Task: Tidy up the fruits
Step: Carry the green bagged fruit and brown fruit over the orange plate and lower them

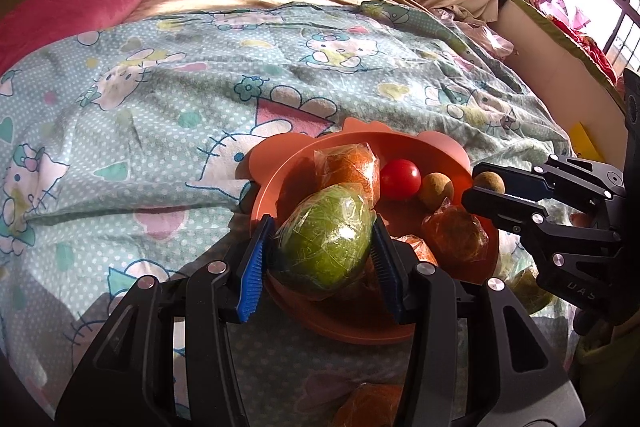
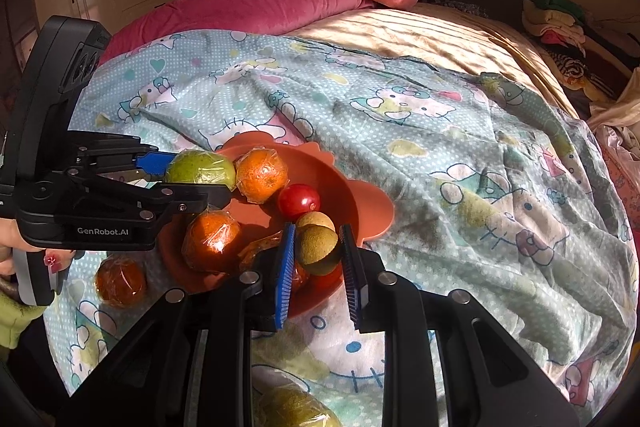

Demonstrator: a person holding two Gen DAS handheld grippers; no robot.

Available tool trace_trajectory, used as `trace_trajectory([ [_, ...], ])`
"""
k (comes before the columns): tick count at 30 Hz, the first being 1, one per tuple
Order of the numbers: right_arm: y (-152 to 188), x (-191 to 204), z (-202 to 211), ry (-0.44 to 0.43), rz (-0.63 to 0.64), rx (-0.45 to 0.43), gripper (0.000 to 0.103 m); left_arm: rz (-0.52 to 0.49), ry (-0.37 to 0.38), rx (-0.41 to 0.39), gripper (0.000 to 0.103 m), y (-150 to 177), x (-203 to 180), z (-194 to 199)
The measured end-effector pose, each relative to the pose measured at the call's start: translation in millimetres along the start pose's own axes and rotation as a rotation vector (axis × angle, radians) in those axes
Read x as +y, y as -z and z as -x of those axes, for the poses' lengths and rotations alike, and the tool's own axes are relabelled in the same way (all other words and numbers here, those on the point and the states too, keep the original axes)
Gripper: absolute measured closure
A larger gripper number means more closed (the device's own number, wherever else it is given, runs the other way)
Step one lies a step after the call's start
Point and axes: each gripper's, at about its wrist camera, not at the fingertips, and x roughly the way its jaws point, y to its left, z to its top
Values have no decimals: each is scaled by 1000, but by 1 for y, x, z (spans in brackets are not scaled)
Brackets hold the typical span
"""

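Fruits fill the orange plate (image 1: 280, 183): wrapped oranges (image 1: 352, 163), a tomato (image 1: 400, 178). Left gripper (image 1: 320, 247) clamps a green fruit (image 1: 326, 239); right gripper (image 2: 318, 251) clamps a brown ball (image 2: 318, 249).

left gripper (image 2: 224, 183) body: "GenRobot.AI" | right gripper (image 1: 476, 189) body: "UAS", partly cut off
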Motion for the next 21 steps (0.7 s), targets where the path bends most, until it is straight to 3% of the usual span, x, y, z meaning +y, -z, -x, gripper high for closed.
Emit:
trace_trajectory([
  [21,1,-2,-2,3,-17,-1,81,1,3,1,63,0,0,0],
])
